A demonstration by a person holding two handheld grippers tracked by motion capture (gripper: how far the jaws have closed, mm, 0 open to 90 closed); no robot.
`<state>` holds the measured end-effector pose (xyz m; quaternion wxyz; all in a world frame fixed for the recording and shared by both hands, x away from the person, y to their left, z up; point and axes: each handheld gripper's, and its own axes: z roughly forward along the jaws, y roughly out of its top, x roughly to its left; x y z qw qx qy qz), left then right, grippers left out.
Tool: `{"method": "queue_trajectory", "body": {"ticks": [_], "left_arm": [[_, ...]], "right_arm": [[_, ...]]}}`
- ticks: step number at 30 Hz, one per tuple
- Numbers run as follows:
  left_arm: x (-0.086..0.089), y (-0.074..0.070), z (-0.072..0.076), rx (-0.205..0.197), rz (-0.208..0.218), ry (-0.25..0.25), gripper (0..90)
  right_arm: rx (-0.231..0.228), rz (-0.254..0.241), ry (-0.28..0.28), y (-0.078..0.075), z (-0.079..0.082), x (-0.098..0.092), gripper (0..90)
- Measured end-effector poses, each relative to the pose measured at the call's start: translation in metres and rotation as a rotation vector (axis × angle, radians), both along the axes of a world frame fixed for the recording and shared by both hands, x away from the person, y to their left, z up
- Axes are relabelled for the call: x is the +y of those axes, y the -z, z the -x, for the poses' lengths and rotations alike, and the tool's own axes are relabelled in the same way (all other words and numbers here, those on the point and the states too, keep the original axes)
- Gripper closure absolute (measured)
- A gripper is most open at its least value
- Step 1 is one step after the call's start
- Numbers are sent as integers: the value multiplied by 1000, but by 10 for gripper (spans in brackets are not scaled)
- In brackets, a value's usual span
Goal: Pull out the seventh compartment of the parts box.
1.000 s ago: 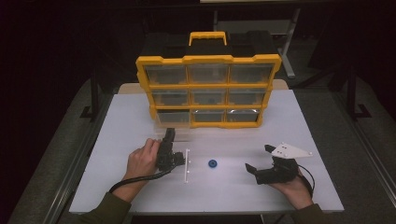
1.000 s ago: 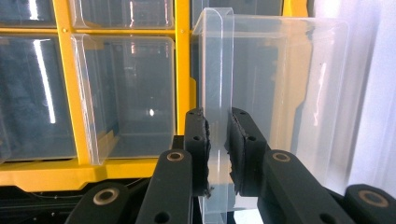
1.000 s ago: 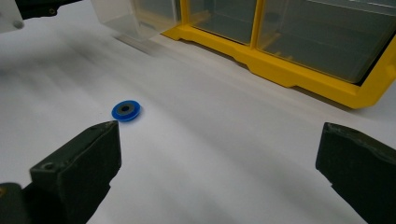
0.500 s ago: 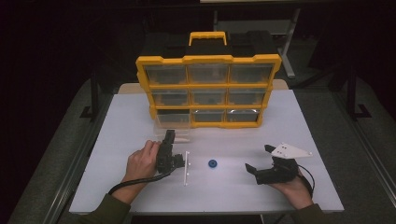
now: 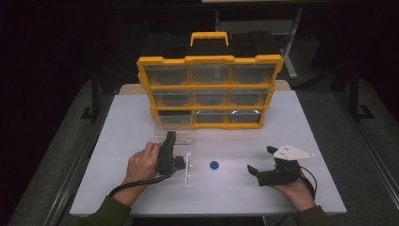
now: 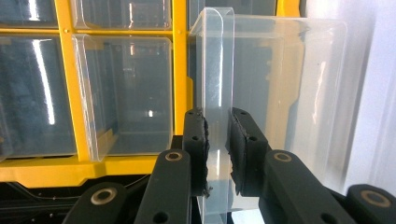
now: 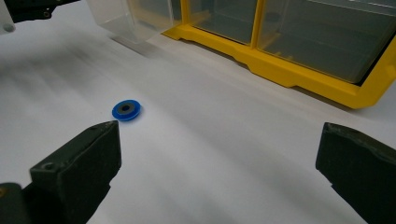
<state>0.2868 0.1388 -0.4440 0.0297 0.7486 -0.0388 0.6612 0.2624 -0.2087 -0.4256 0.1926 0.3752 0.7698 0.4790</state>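
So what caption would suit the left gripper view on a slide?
Left hand-held gripper pinching the clear drawer's front wall, beside the yellow organizer.

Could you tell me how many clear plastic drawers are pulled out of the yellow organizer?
1. The clear plastic drawer sits pulled out of the bottom-left slot of the yellow organizer, its front wall clamped by the left gripper. The other eight stay in place.

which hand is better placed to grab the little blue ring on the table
Right. The right hand-held gripper is open and holds nothing, and the small blue ring lies on the white table just ahead of its jaws. The left hand-held gripper is shut on the clear plastic drawer.
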Motion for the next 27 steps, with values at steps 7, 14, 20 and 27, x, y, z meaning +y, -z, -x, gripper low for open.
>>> {"method": "queue_trajectory", "body": {"ticks": [7, 14, 20, 27], "left_arm": [[0, 0, 0, 4, 6, -3, 766], [0, 0, 0, 4, 15, -4, 696], [2, -1, 2, 2, 31, 0, 617], [2, -3, 5, 8, 51, 6, 519]], "right_arm": [[-1, 1, -1, 0, 0, 0, 0], [-2, 1, -2, 0, 0, 0, 0], [-8, 2, -4, 0, 0, 0, 0], [-4, 0, -1, 0, 0, 0, 0]]}}
